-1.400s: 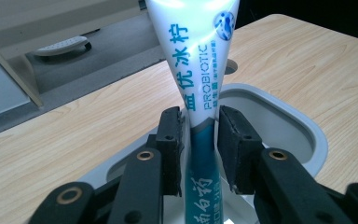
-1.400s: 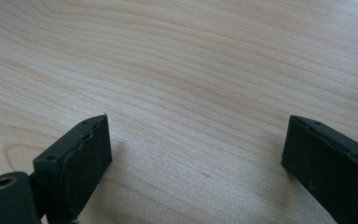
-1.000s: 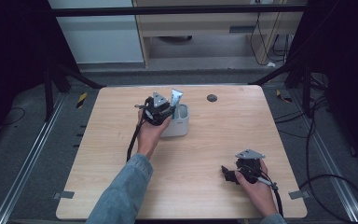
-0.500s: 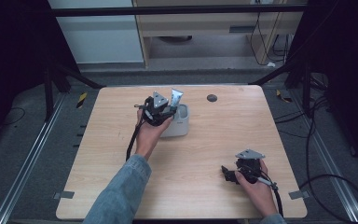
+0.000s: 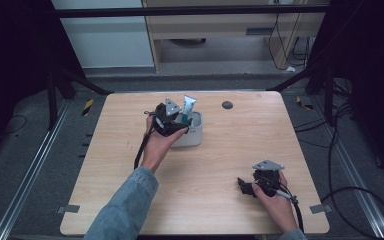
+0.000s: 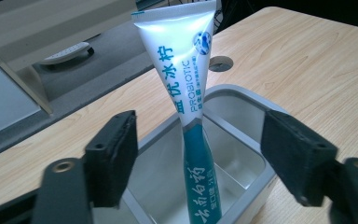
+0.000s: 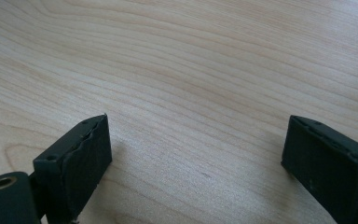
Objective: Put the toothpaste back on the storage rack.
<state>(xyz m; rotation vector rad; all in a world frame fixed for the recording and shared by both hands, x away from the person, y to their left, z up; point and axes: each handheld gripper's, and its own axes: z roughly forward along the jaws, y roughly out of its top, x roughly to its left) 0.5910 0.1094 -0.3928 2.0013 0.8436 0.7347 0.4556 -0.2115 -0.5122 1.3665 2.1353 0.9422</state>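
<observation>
Table (image 5: 130, 200) | tube (image 6: 186, 93) base hidden in holder (image 6: 242, 154) | both grippers released

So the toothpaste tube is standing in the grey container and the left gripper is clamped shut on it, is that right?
Not quite. The toothpaste tube does stand in the grey container, but the left gripper is open: the left gripper view shows its jaws spread wide on either side of the tube, touching neither side.
</observation>
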